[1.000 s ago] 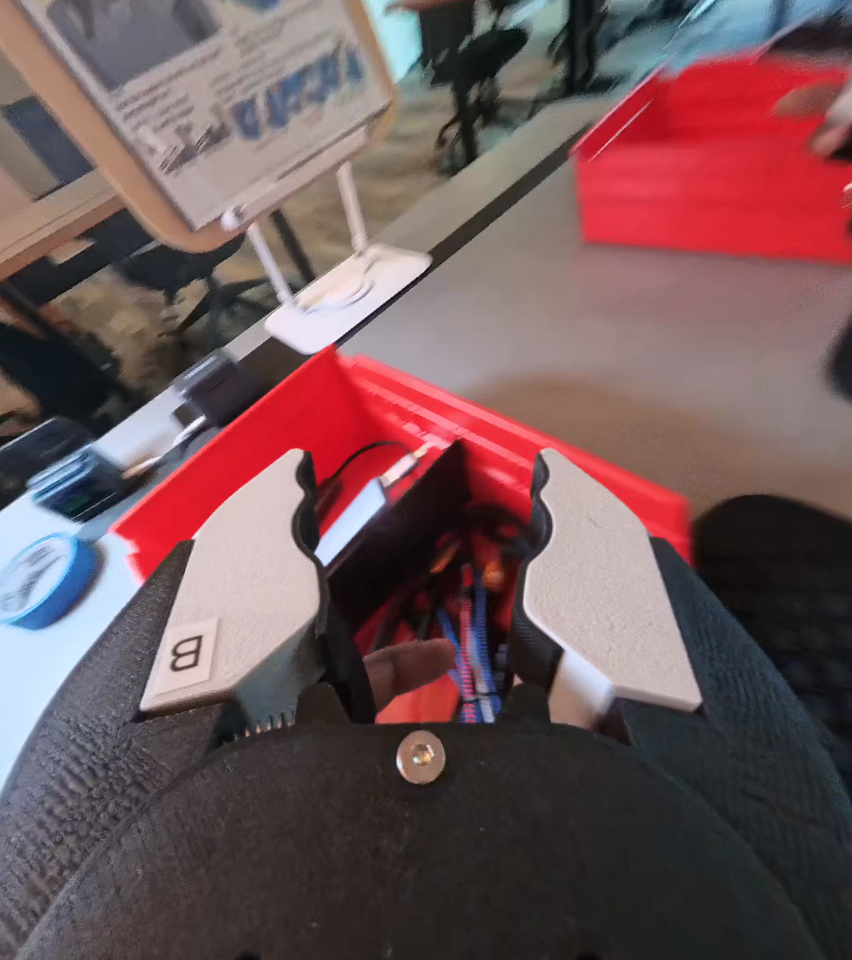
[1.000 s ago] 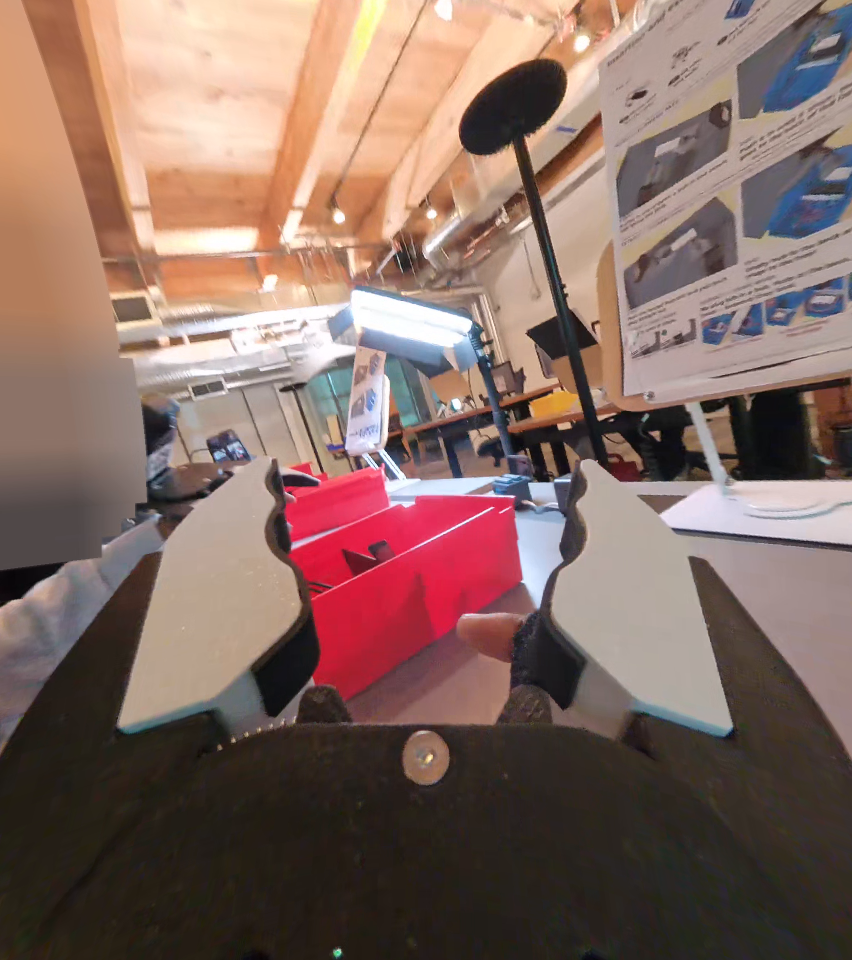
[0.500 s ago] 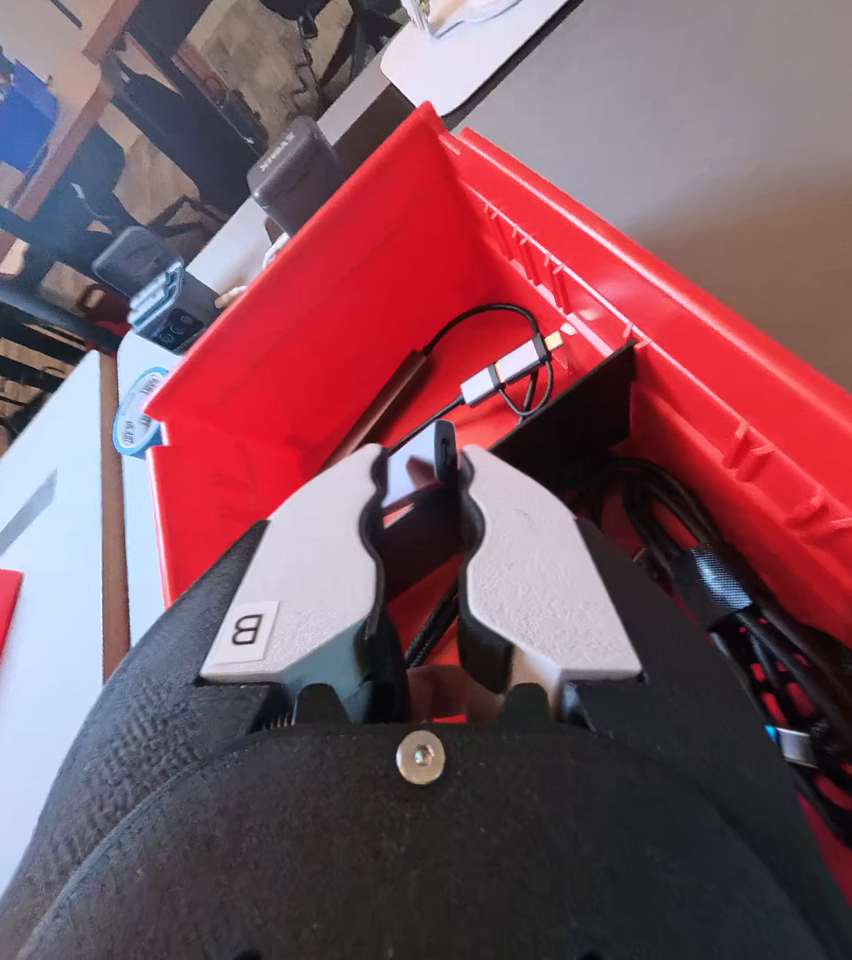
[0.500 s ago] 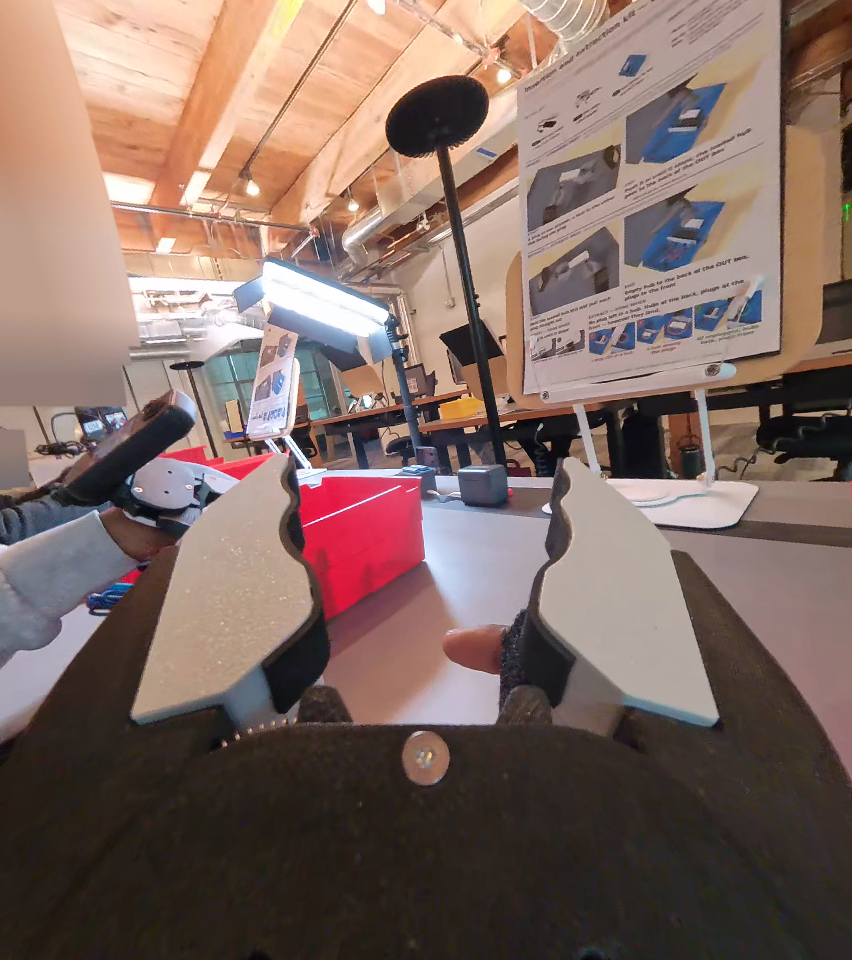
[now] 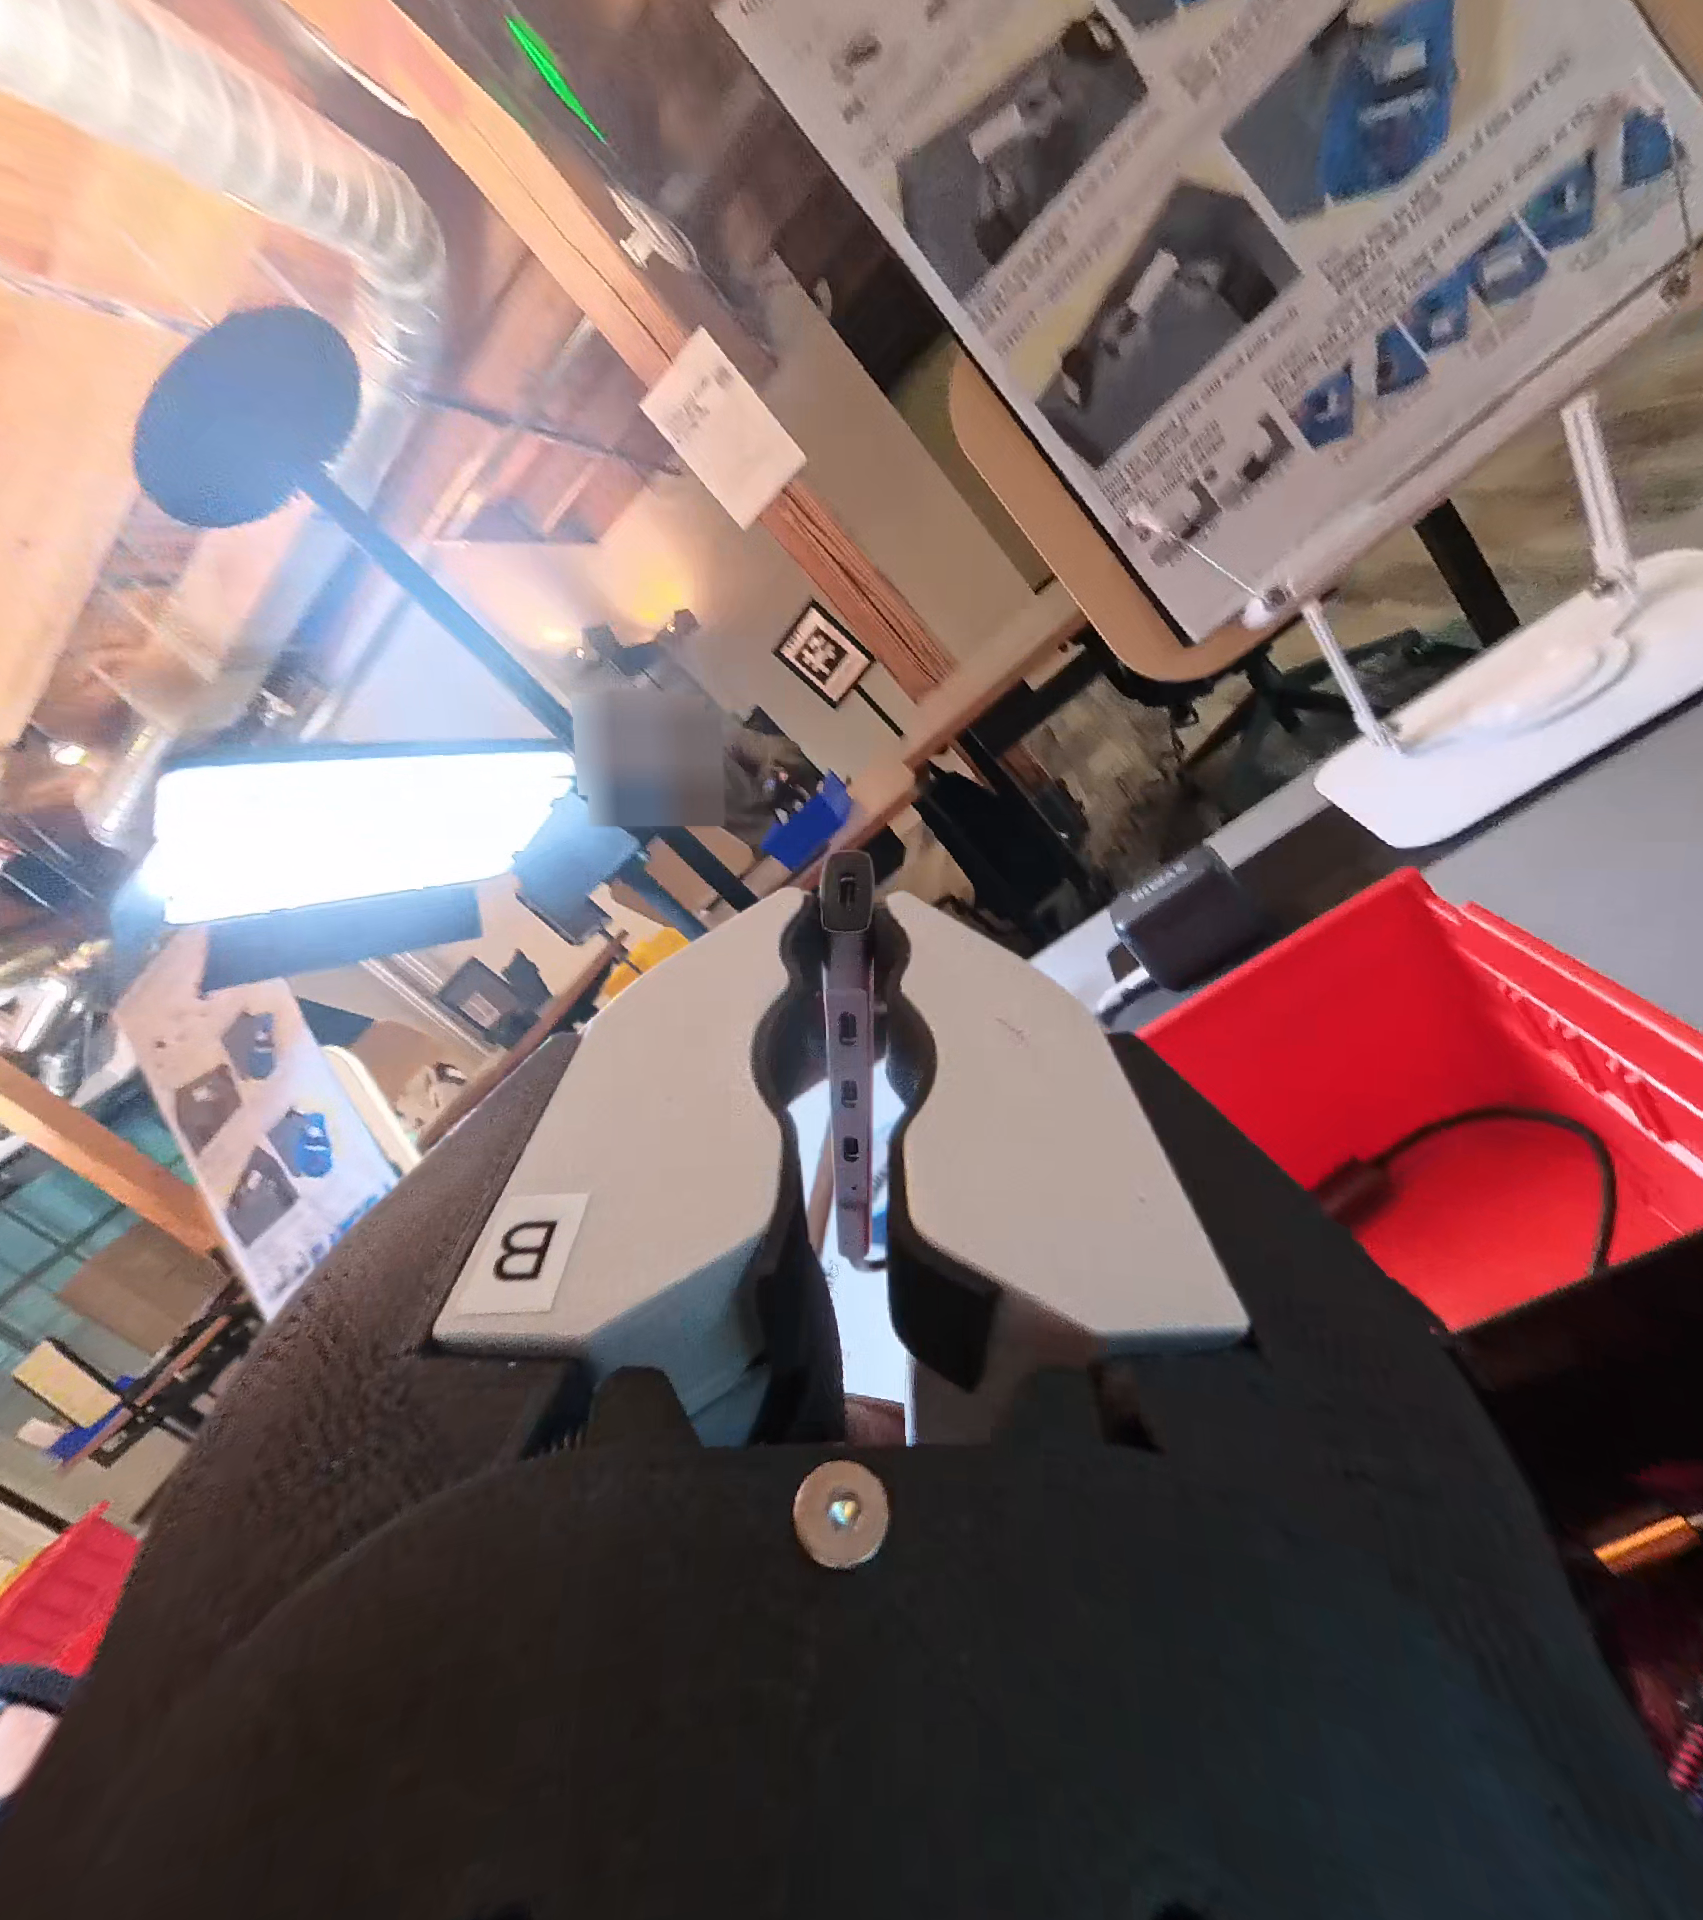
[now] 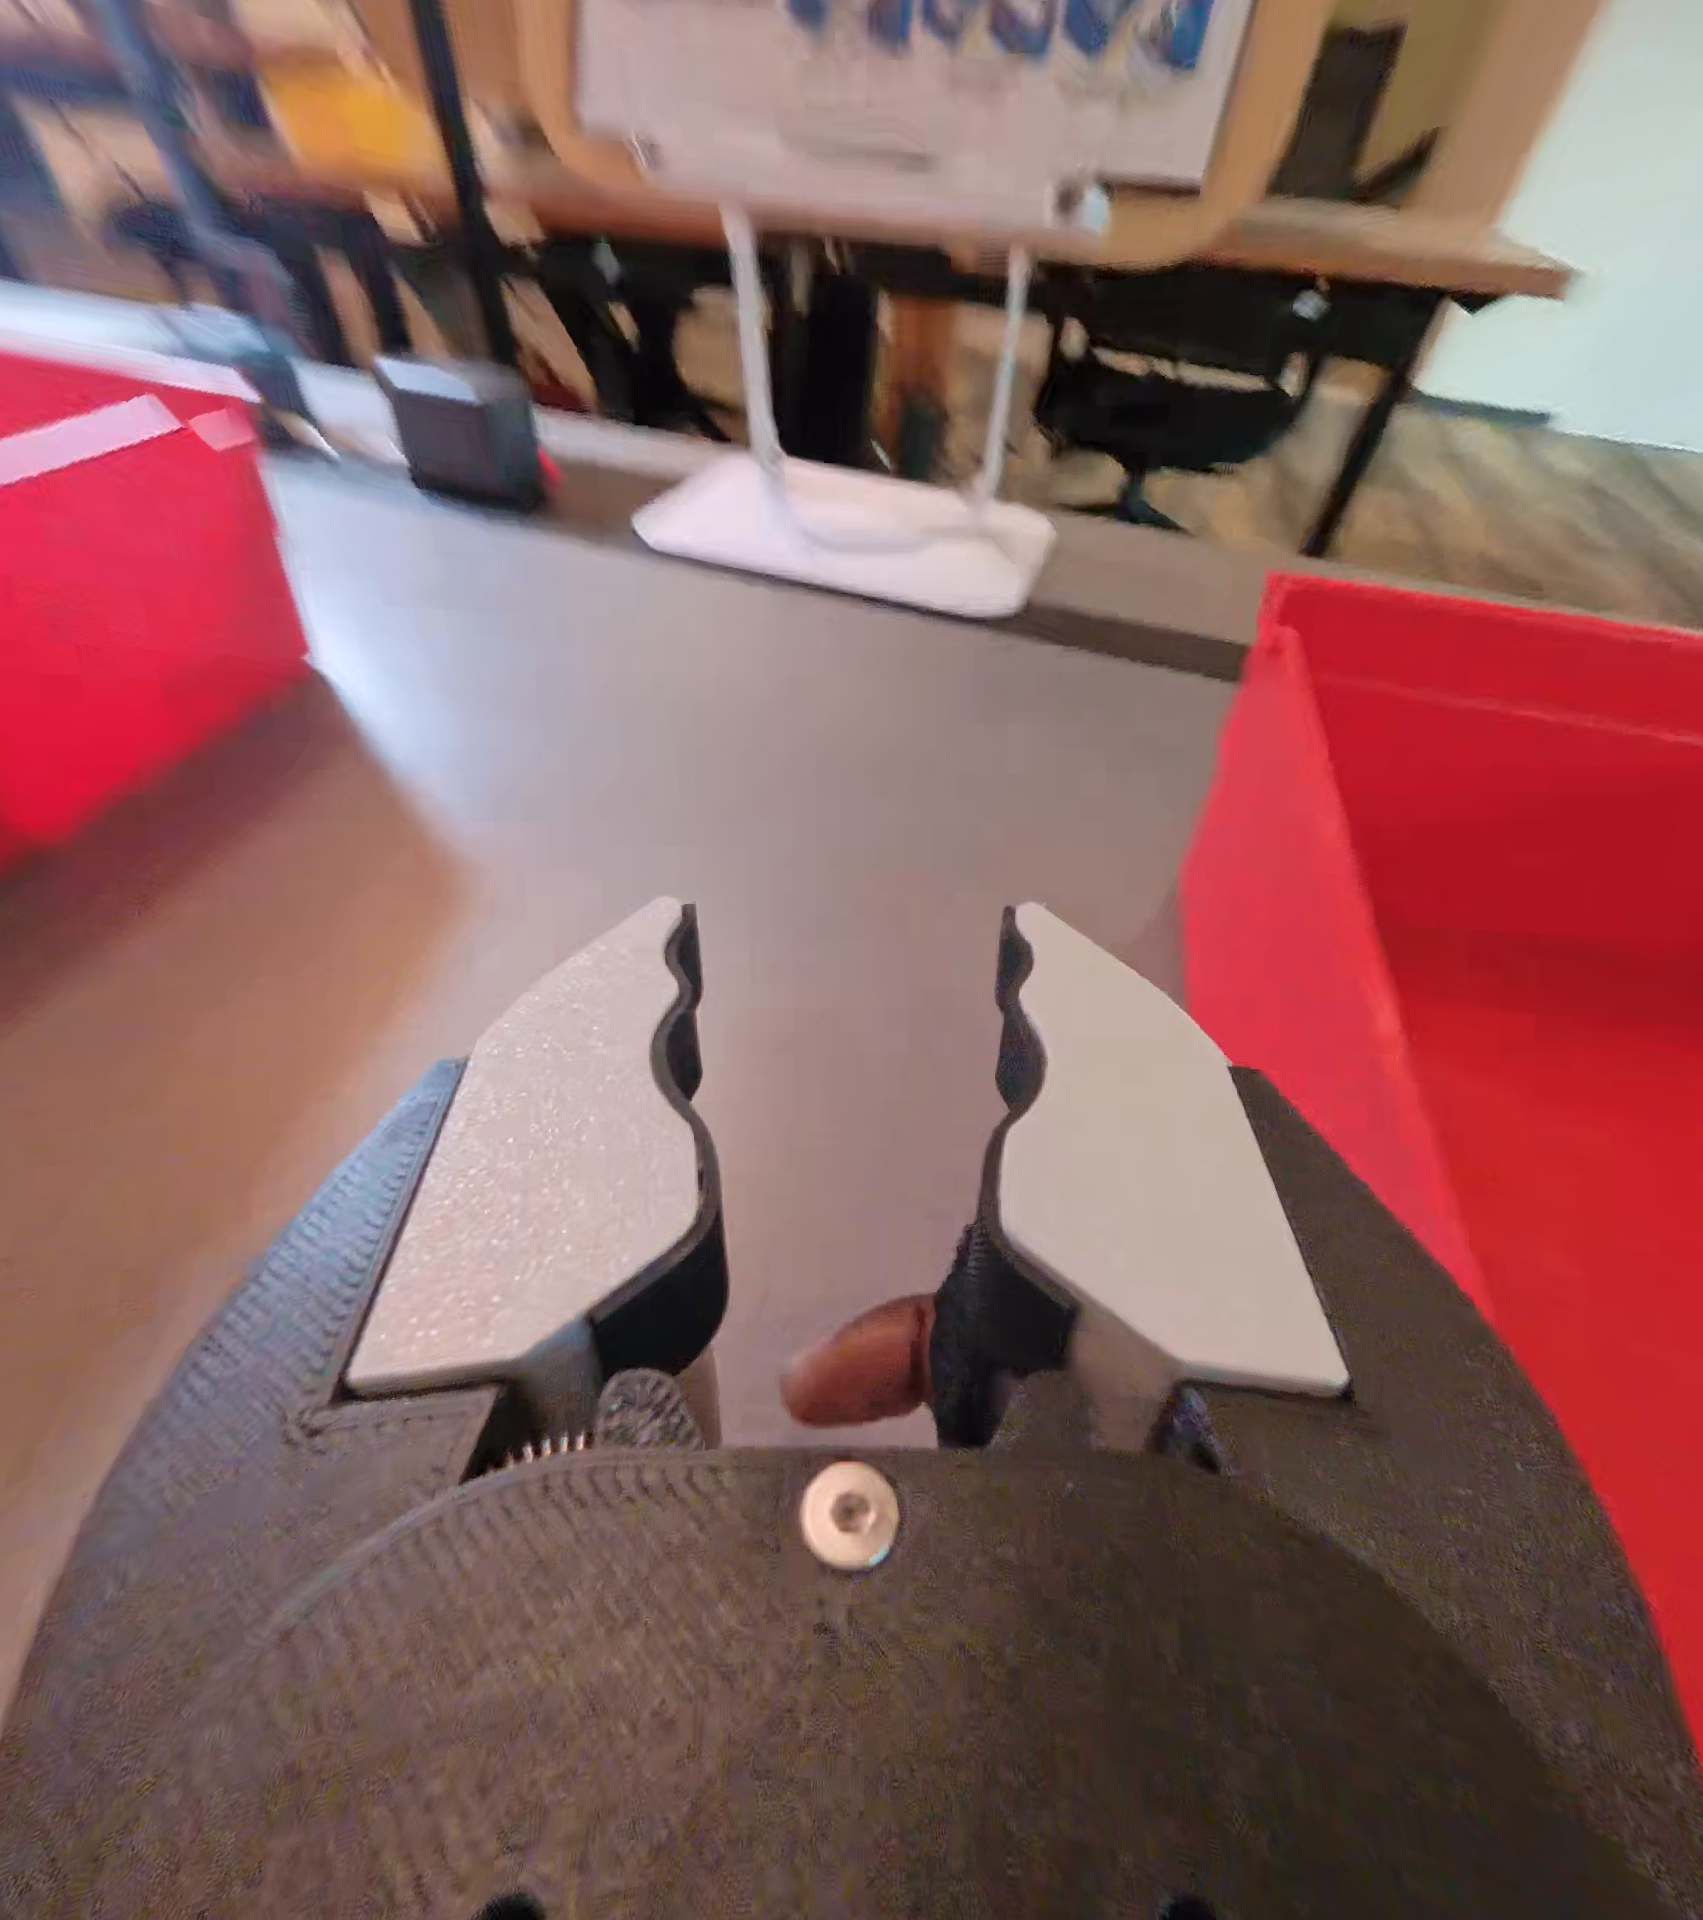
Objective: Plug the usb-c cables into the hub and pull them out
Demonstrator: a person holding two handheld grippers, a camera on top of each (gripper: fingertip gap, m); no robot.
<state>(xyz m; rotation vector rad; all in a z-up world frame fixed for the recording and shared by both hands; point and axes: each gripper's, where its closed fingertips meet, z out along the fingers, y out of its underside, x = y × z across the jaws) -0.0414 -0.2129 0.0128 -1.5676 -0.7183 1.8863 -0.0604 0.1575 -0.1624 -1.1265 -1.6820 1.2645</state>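
The left gripper [image 5: 849, 940] pinches the hub [image 5: 848, 1049]; its lower end hides behind the fingers. The right gripper [image 6: 847, 925] is open and empty. The bins [image 6: 1273, 831] look blurry.

The left wrist view looks along its own fingers, rolled and pitched upward toward the ceiling, with the instruction board [image 5: 1273, 239] upper right and a red bin [image 5: 1512, 1081] close below the board's side. The right wrist view sits low over the grey table [image 6: 774, 748], facing the same board's white base [image 6: 857, 540], which lies well ahead. Both share the board and the small black box [image 6: 462, 426] near it; probably also a bin, though blur hampers matching.
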